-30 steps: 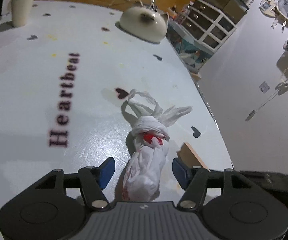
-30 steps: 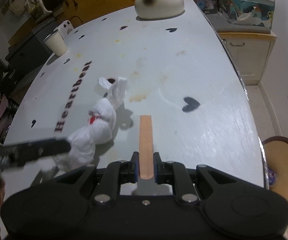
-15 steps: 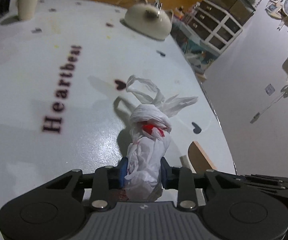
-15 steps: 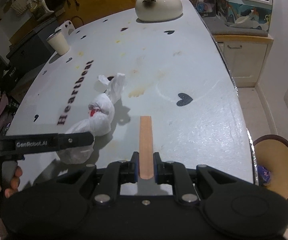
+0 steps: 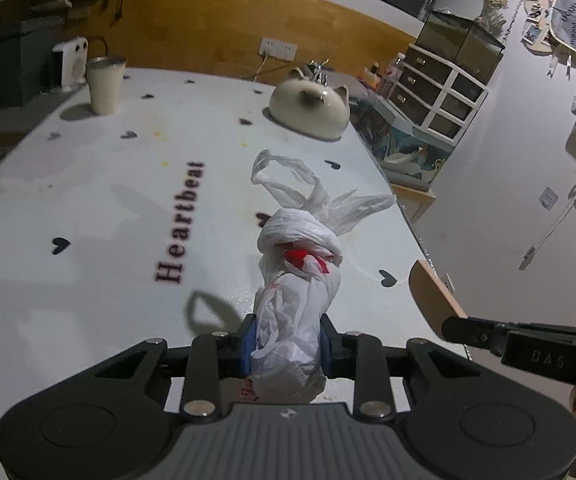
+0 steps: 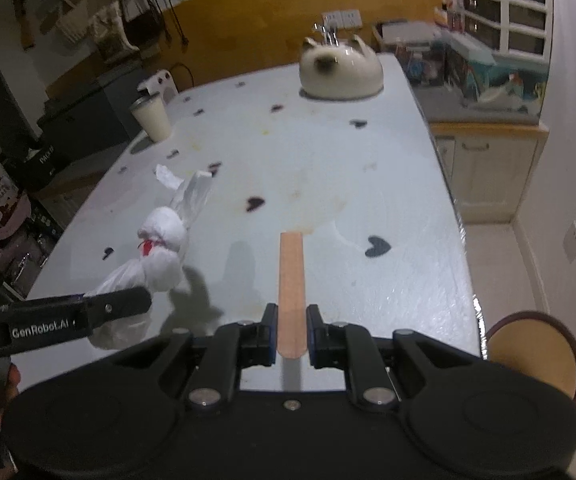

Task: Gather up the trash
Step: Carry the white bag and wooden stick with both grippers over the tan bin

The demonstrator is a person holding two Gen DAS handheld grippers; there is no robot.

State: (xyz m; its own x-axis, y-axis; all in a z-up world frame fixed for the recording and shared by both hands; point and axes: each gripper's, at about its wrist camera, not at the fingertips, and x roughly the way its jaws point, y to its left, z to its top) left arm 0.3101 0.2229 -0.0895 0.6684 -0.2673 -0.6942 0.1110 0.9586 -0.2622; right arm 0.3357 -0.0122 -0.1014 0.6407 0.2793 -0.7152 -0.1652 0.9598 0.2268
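Both pieces of trash are in hand now. The left gripper (image 5: 287, 344) is clamped on the lower end of the knotted white plastic bag (image 5: 298, 280), its blue pads squeezing the bunched plastic, and the bag hangs clear above the white table (image 5: 88, 208) with its shadow thrown below. Its loose handles (image 5: 288, 180) stick out past the knot. The right gripper (image 6: 291, 334) is pinched tight on the near end of a flat wooden stick (image 6: 292, 276), which juts straight out over the tabletop.

So the picking-up step looks done, and this reads as the carry stage. No bin is clearly in view; the round brown object (image 6: 536, 356) beside the table's right edge could be a bin or a stool, I cannot tell which.

Next up: keep both grips firm, find the receptacle, and swing the bag and stick over it before letting go. The cup (image 5: 105, 86) and cat-shaped pot (image 5: 310, 108) sit well apart at the far end.
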